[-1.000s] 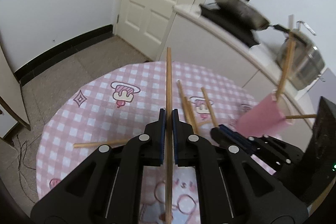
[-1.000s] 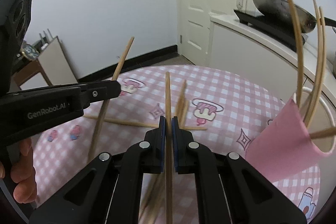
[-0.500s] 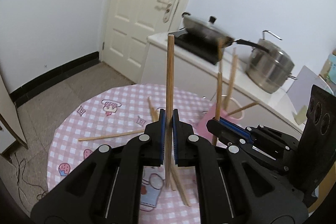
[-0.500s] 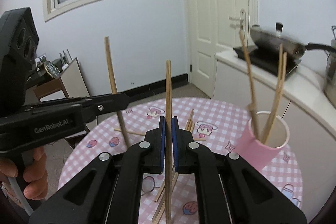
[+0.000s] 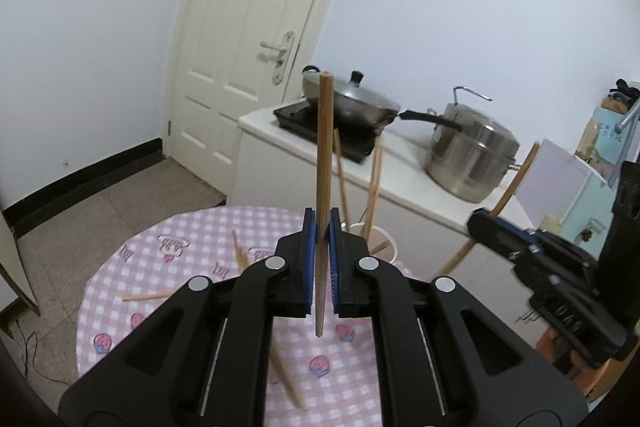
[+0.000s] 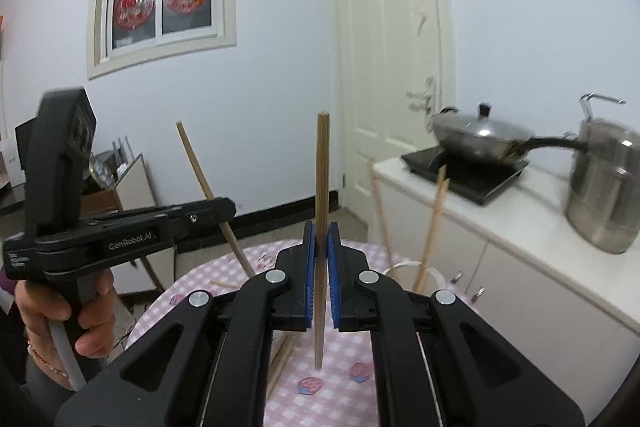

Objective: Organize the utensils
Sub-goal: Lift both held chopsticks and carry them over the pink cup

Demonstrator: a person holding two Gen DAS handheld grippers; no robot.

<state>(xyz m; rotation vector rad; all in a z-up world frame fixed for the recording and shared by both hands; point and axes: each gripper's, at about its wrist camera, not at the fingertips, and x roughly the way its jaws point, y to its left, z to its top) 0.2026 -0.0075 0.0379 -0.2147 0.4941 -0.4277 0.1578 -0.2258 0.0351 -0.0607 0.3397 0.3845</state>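
Each gripper holds one wooden chopstick upright: the left gripper [image 5: 322, 259] has its fingers pinched on a chopstick [image 5: 324, 163] at frame centre, and the right gripper [image 6: 320, 263] is clamped likewise on another chopstick [image 6: 322, 211]. The cup [image 5: 386, 241] with several chopsticks already in it sits just right of centre on the desk [image 5: 152, 267]. Both sticks are gripped low on their length, so either could pivot or slip, and the long ends could clash over the cup's narrow mouth or tip it. More chopsticks lie loose on the pink checked cloth. Behind stand a white door, a counter with a lidded wok and a steel pot.
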